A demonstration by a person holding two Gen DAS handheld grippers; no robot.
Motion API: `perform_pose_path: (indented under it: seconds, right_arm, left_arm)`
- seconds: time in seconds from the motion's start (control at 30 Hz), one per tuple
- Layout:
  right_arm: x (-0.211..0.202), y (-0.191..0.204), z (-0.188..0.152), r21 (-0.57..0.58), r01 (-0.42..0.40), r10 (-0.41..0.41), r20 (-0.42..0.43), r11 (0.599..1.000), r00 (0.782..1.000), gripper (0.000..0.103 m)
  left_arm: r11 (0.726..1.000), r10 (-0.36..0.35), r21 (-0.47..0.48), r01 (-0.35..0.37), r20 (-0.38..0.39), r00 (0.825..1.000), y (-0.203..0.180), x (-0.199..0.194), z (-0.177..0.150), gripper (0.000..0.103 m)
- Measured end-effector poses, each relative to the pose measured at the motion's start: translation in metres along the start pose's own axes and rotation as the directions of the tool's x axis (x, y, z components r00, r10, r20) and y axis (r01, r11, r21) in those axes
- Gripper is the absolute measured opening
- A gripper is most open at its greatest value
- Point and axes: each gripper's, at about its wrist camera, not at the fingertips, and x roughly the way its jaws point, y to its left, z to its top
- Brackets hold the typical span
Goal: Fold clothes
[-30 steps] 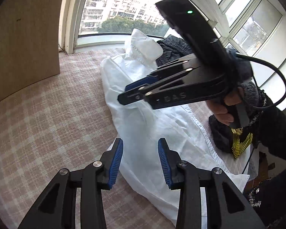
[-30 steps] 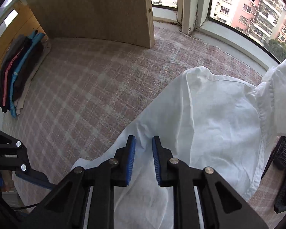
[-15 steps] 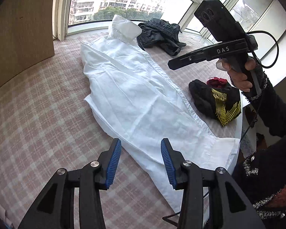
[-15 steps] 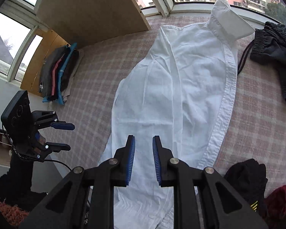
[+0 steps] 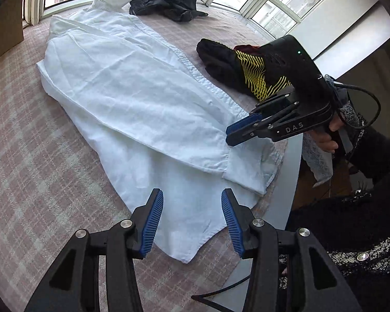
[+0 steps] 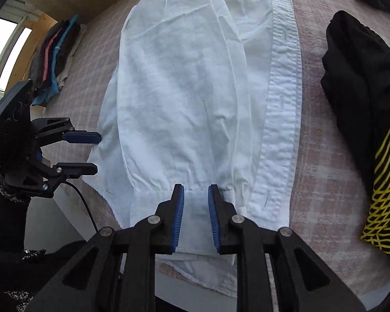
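A white shirt [image 5: 132, 98] [image 6: 182, 91] lies lengthwise on the pink checked cover, collar at the far end and one sleeve folded along its body. My left gripper [image 5: 192, 197] hovers over the shirt's near hem. Its jaws are opening and the pads touch no cloth. In the right wrist view the left gripper [image 6: 97, 153] hangs beside the shirt's left edge. My right gripper [image 6: 196, 191] hangs just above the sleeve's cuff [image 6: 148, 202]. A narrow gap shows between its blue pads, and no cloth is pinched. From the left wrist view the right gripper [image 5: 230, 134] sits over the cuff [image 5: 247, 171].
A black garment with yellow lines [image 5: 236, 70] [image 6: 364, 91] lies right of the shirt. Dark clothing [image 5: 166, 0] is heaped by the window. Folded clothes [image 6: 54, 54] are stacked at the far left. The surface's near edge [image 5: 291, 182] runs by the cuff. A wooden board [image 5: 2, 26] stands at the left.
Both grippers have swept from the shirt's upper part down to its near end. The right one now hangs over the cuff, and the left jaws stand wider.
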Motion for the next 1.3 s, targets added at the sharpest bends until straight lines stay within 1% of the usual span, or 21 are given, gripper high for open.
perform_pose_path:
  seconds: [0.03, 0.07, 0.1, 0.17, 0.2, 0.23, 0.33, 0.43, 0.5, 0.57, 0.63, 0.67, 0.7, 0.73, 0.8, 0.83, 0.9, 1.0, 1.1, 1.2, 1.3]
  right_arm:
    - [-0.012, -0.005, -0.006, 0.021, 0.009, -0.01, 0.04, 1.0, 0.999, 0.02]
    - [-0.024, -0.012, -0.011, 0.051, 0.017, -0.021, 0.084, 0.999, 0.996, 0.027]
    - [-0.032, -0.02, -0.016, 0.085, 0.026, -0.037, 0.122, 0.996, 0.992, 0.044]
    - [-0.039, -0.034, -0.023, 0.142, 0.046, -0.069, 0.166, 0.989, 0.984, 0.057]
    - [-0.037, -0.039, -0.025, 0.16, 0.057, -0.084, 0.167, 0.985, 0.982, 0.057]
    - [-0.035, -0.044, -0.027, 0.179, 0.068, -0.098, 0.167, 0.982, 0.981, 0.058]
    - [-0.021, -0.056, -0.031, 0.186, 0.057, -0.086, 0.147, 0.981, 0.985, 0.057]
    - [-0.006, -0.057, -0.032, 0.174, 0.07, -0.091, 0.115, 0.982, 0.989, 0.057]
    - [-0.003, -0.05, -0.032, 0.139, 0.068, -0.084, 0.117, 0.988, 0.99, 0.058]
    - [0.002, -0.043, -0.032, 0.112, 0.034, -0.045, 0.099, 0.993, 0.994, 0.057]
    - [0.008, -0.033, -0.032, 0.065, 0.059, -0.065, 0.083, 0.996, 0.994, 0.054]
    - [0.01, -0.028, -0.033, 0.035, 0.089, -0.092, 0.079, 0.995, 0.993, 0.044]
    - [0.013, -0.025, -0.032, 0.022, 0.083, -0.084, 0.06, 0.996, 0.995, 0.014]
    - [0.016, -0.025, -0.03, 0.038, 0.027, -0.029, 0.04, 0.999, 0.999, 0.008]
    - [0.013, -0.029, -0.026, 0.114, -0.111, 0.106, 0.044, 0.987, 0.993, 0.007]
    - [0.009, -0.035, -0.025, 0.163, -0.191, 0.184, 0.058, 0.968, 0.981, 0.007]
    - [0.008, -0.057, -0.03, 0.286, -0.283, 0.271, 0.081, 0.916, 0.959, 0.01]
    - [0.006, -0.083, -0.05, 0.398, -0.228, 0.217, 0.075, 0.888, 0.973, 0.021]
    - [-0.01, -0.093, -0.059, 0.411, -0.272, 0.23, 0.15, 0.87, 0.961, 0.021]
    - [-0.02, -0.086, -0.062, 0.351, -0.212, 0.158, 0.175, 0.912, 0.972, 0.021]
    - [-0.018, -0.081, -0.064, 0.245, -0.186, 0.14, 0.194, 0.951, 0.971, 0.021]
  left_arm:
    - [1.0, 0.021, -0.017, -0.021, -0.027, 0.999, 0.006, 0.008, -0.004, 0.042]
    - [0.999, 0.031, -0.028, -0.032, -0.032, 0.999, 0.009, 0.009, -0.007, 0.043]
    - [0.999, 0.033, -0.041, -0.034, -0.02, 0.999, 0.011, 0.004, -0.01, 0.044]
    - [0.994, 0.079, -0.077, -0.08, -0.009, 0.997, 0.013, -0.008, -0.014, 0.044]
    - [0.992, 0.089, -0.091, -0.088, 0.007, 0.996, 0.013, -0.014, -0.016, 0.044]
    - [0.992, 0.073, -0.102, -0.07, 0.028, 0.997, 0.012, -0.02, -0.018, 0.045]
    - [0.994, 0.055, -0.095, -0.049, 0.062, 0.997, 0.003, -0.026, -0.017, 0.049]
    - [0.995, 0.058, -0.088, -0.054, 0.046, 0.997, 0.0, -0.015, -0.013, 0.049]
    - [0.995, 0.06, -0.088, -0.057, 0.034, 0.998, -0.001, -0.006, -0.009, 0.049]
    - [0.995, 0.055, -0.082, -0.052, 0.023, 0.998, -0.002, 0.0, -0.008, 0.049]
    - [0.996, 0.049, -0.081, -0.048, 0.017, 0.999, -0.002, 0.001, -0.009, 0.049]
    - [0.996, 0.048, -0.081, -0.047, 0.015, 0.999, -0.003, 0.002, -0.009, 0.049]
    - [0.996, 0.047, -0.081, -0.046, 0.012, 0.999, -0.003, 0.003, -0.009, 0.049]
    - [0.996, 0.047, -0.081, -0.046, 0.01, 0.999, -0.003, 0.004, -0.008, 0.049]
    - [0.996, 0.045, -0.079, -0.044, 0.005, 0.999, -0.004, 0.004, -0.008, 0.049]
    - [0.996, 0.046, -0.079, -0.045, 0.005, 0.999, -0.004, 0.004, -0.007, 0.049]
    - [0.996, 0.046, -0.079, -0.045, 0.007, 0.999, -0.007, 0.002, -0.006, 0.049]
    - [0.998, 0.041, -0.05, -0.04, 0.022, 0.999, -0.022, -0.002, 0.001, 0.049]
    - [0.999, 0.022, 0.039, -0.023, 0.025, 0.999, -0.054, -0.003, 0.017, 0.049]
    - [0.99, -0.028, 0.14, 0.026, 0.013, 1.0, -0.097, 0.007, 0.031, 0.05]
    - [0.959, -0.048, 0.28, 0.05, -0.014, 0.999, -0.148, 0.031, 0.035, 0.051]
